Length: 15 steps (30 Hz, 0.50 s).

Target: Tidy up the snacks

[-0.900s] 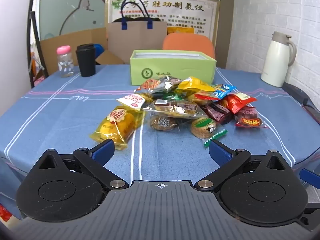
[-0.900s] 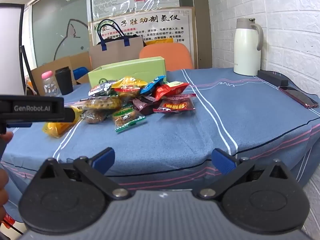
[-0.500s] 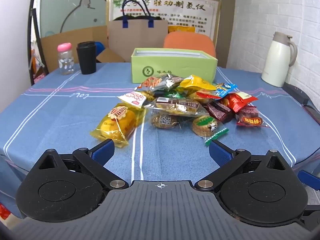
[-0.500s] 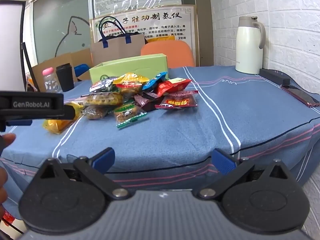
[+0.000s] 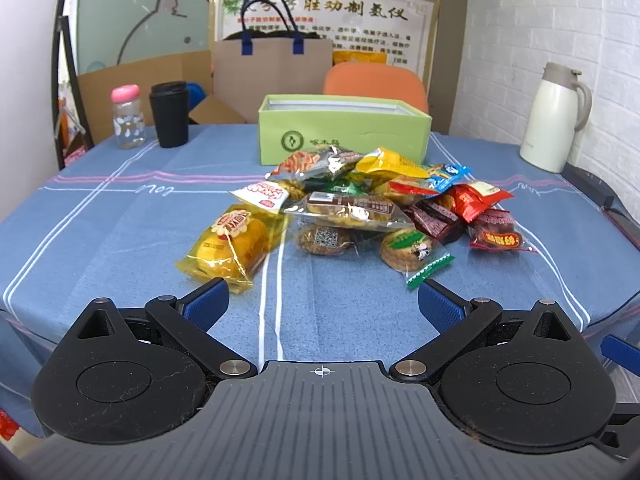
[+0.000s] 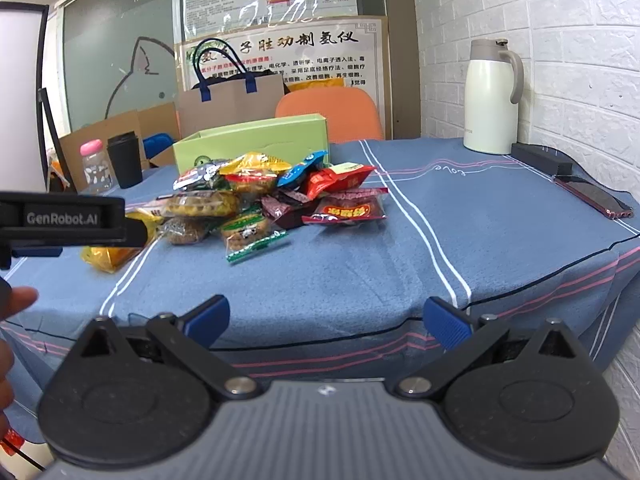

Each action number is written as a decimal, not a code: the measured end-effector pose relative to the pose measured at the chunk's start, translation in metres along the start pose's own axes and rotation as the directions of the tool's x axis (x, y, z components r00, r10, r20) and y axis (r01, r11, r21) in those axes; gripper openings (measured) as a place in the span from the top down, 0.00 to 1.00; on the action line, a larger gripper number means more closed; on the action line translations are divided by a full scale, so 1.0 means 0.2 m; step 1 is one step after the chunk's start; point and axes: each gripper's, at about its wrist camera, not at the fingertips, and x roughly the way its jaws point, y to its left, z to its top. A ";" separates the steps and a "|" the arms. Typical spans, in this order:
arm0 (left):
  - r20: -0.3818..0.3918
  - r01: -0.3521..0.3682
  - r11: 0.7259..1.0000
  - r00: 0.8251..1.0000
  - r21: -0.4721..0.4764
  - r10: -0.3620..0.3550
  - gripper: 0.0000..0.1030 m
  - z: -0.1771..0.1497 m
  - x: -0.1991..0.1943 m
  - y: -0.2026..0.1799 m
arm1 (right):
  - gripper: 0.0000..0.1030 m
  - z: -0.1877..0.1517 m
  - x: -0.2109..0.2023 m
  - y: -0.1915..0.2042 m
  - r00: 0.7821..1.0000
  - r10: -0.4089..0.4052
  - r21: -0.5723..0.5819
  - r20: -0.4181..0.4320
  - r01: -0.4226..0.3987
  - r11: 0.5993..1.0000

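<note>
A pile of wrapped snacks [image 5: 360, 208] lies mid-table on the blue cloth, seen also in the right wrist view as the snack pile [image 6: 272, 200]. Behind it stands an open green box [image 5: 344, 132]. A yellow cake packet [image 5: 232, 244] sits at the pile's near left, a green-edged cookie packet [image 5: 412, 252] at its near right. My left gripper [image 5: 323, 304] is open, empty, just short of the pile. My right gripper [image 6: 326, 320] is open and empty, hanging over the table's front edge, to the right of the pile. The left gripper's body [image 6: 64, 220] shows at the left of the right wrist view.
A white thermos jug [image 5: 556, 120] stands at the back right, with a dark phone [image 6: 592, 196] and a black block [image 6: 540, 158] nearby. A pink-capped bottle [image 5: 127, 116] and black cup [image 5: 170, 114] stand back left. An orange chair [image 5: 374, 82] and paper bag [image 5: 272, 64] are behind.
Both grippers have crept forward toward the table, so the pile looks slightly closer. Their jaws have stayed wide and empty.
</note>
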 end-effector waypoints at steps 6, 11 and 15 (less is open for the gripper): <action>0.006 0.013 1.000 1.000 0.001 -0.013 0.12 0.00 -0.01 0.00 | 0.00 0.00 0.00 -0.01 1.000 -0.003 0.005 -0.001 0.003 1.000; 0.002 0.031 1.000 1.000 0.000 -0.031 0.15 -0.01 0.00 0.00 | 0.00 0.00 0.00 -0.01 1.000 -0.001 0.003 0.000 0.001 1.000; 0.006 0.028 1.000 1.000 0.008 -0.028 0.14 -0.02 0.00 -0.01 | 0.00 -0.01 0.00 0.00 1.000 0.002 -0.003 -0.002 -0.002 1.000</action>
